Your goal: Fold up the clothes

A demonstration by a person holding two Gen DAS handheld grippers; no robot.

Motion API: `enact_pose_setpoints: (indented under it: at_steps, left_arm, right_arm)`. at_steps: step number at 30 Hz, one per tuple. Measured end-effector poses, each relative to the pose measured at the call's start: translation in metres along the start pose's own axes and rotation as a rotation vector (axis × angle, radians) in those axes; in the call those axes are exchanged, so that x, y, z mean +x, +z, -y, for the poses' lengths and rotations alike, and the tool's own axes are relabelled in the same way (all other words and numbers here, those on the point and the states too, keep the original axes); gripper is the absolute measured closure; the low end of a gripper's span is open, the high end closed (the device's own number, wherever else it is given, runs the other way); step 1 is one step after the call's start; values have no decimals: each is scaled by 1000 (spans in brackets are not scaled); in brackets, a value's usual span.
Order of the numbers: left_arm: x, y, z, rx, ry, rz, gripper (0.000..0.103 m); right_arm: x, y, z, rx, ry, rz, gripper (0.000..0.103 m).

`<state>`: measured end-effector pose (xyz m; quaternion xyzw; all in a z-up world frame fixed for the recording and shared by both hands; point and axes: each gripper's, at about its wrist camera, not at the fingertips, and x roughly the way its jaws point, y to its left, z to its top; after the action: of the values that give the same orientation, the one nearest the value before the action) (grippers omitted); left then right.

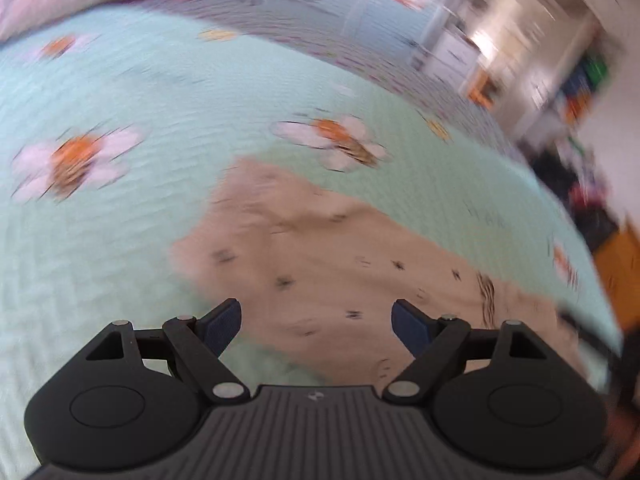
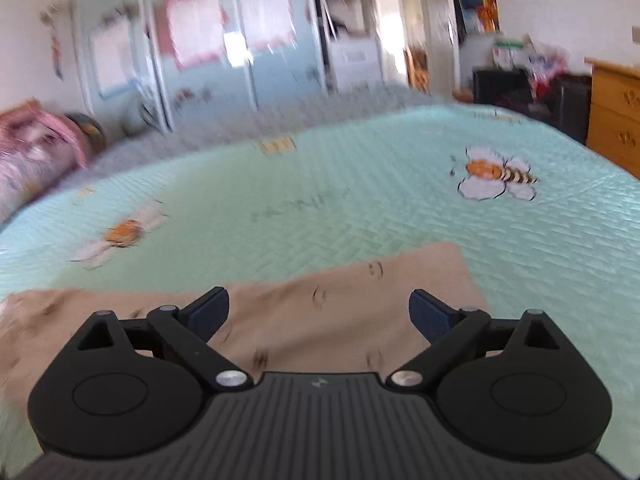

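A tan garment (image 1: 320, 248) with small dark prints lies spread on the mint green quilt (image 1: 120, 200). My left gripper (image 1: 317, 322) hovers above its near part, open, with nothing between its blue pads. In the right wrist view the same tan garment (image 2: 340, 320) lies flat under my right gripper (image 2: 319, 312), which is also open and holds nothing. Both views are blurred by motion.
The quilt (image 2: 360, 208) carries bee and flower patches (image 2: 496, 178). A pink pillow (image 2: 36, 160) lies at the far left. A wooden dresser (image 2: 616, 116) and dark furniture (image 2: 520, 92) stand past the bed's right side. Closet doors (image 2: 200, 48) line the back wall.
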<state>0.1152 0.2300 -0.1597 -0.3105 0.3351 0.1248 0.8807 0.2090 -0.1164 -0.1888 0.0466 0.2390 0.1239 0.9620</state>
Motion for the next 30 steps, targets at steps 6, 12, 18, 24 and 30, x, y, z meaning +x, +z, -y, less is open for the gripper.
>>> enact_pose_setpoints:
  at_steps: [6, 12, 18, 24, 30]
  left_arm:
    - [7, -7, -72, -443, -126, -33, 19]
    - [31, 10, -64, -525, -147, -19, 18]
    - [57, 18, -54, -582, -181, 0, 45]
    - [50, 12, -42, -543, -188, 62, 91]
    - [25, 26, 19, -333, -133, 179, 92]
  right_arm:
    - [-15, -27, 15, 57, -71, 67, 5]
    - [-17, -41, 30, 131, -113, 90, 3]
    - [-16, -46, 33, 175, -85, 82, 3]
    - [-16, -51, 40, 229, -67, 75, 3]
    - [-20, -56, 41, 266, -62, 83, 3]
